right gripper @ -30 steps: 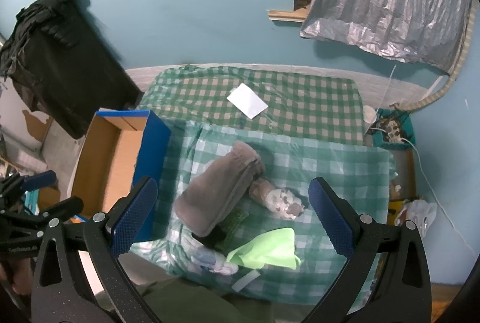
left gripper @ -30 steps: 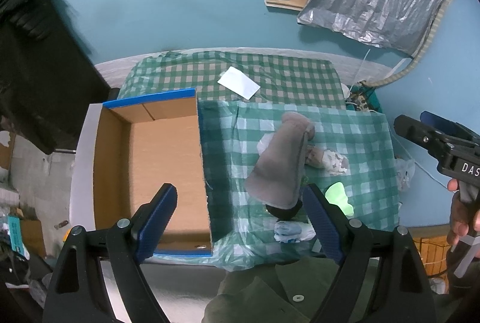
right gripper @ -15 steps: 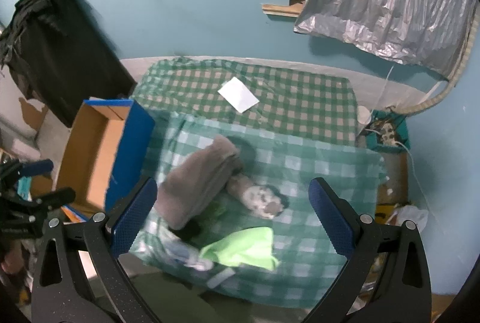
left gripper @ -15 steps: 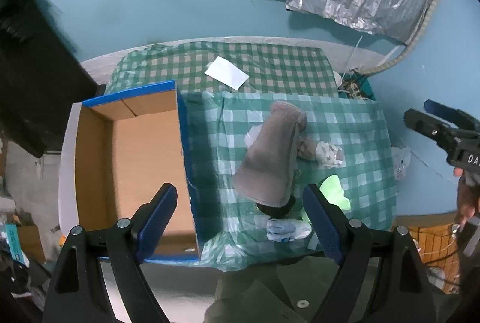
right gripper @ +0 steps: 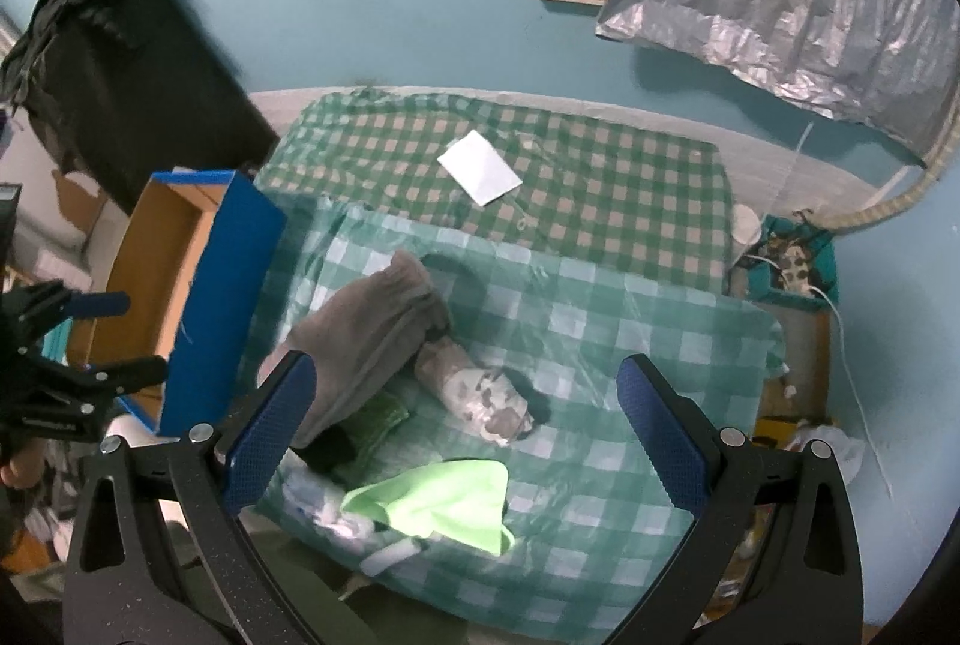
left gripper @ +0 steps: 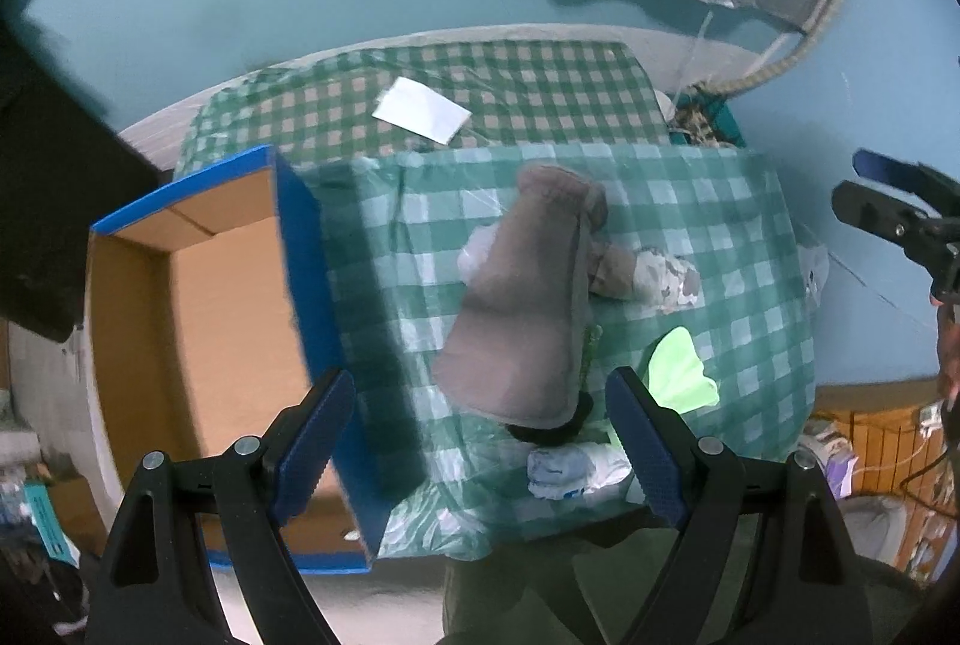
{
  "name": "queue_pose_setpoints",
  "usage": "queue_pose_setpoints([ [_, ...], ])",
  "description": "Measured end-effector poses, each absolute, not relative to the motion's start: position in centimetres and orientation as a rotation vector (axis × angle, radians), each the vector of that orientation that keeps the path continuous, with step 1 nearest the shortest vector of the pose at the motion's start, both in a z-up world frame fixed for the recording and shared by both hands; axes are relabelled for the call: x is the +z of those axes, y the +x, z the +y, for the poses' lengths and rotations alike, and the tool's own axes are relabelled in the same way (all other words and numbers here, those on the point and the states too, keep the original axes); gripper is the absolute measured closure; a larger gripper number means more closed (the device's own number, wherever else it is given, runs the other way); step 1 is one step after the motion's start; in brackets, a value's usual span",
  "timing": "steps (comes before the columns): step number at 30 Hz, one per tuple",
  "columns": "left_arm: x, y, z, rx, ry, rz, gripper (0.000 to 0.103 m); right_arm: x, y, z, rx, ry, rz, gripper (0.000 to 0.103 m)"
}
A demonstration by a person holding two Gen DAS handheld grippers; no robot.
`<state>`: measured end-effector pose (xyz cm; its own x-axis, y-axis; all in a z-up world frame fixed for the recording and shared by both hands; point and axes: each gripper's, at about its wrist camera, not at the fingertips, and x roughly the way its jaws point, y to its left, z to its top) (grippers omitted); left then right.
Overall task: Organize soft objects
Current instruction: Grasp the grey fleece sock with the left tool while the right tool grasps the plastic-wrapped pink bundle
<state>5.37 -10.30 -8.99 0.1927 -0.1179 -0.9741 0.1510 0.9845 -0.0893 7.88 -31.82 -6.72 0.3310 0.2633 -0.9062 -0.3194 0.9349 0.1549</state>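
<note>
Progress looks nil so far, judging by the cardboard box [left gripper: 228,309] at the left of the left wrist frame, whose visible floor shows bare brown card. Every soft thing lies on the checked counter [right gripper: 600,333] at centre: the grey cloth [left gripper: 522,303] on top, the camouflage sock [right gripper: 480,393] touching its right edge, the green cloth [right gripper: 444,495] near the lower edge, and a white and blue bundle [left gripper: 564,465] part hidden below the grey one. All of that remains to be sorted. The left tongs [left gripper: 480,441] hover above the box edge and grey cloth, blue pads wide apart, gripping nothing. The right tongs [right gripper: 468,429] hang over the pile, likewise spread and empty.
</note>
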Motion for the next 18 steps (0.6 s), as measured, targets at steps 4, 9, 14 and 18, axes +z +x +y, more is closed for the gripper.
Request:
queue_pose_setpoints([
  [4,-10.9,5.8,-11.5,-0.212,0.063,1.400,0.016,-8.3,8.3,-31.8,0.411,-0.066,1.184,0.002],
  [9,-13.1,6.5,-12.4,-0.252,0.074,1.435,0.016,-10.2,8.7,-31.5,0.440,-0.084,1.202,0.002],
  [14,-15.1,7.1,-12.7,-0.260,0.066,1.457,0.016,-13.4,9.3,-30.9,0.451,-0.127,1.246,0.002],
  [18,-17.0,7.4,-12.6,-0.276,0.026,1.501,0.016,-16.3,9.7,-30.2,0.481,-0.177,1.275,0.003],
])
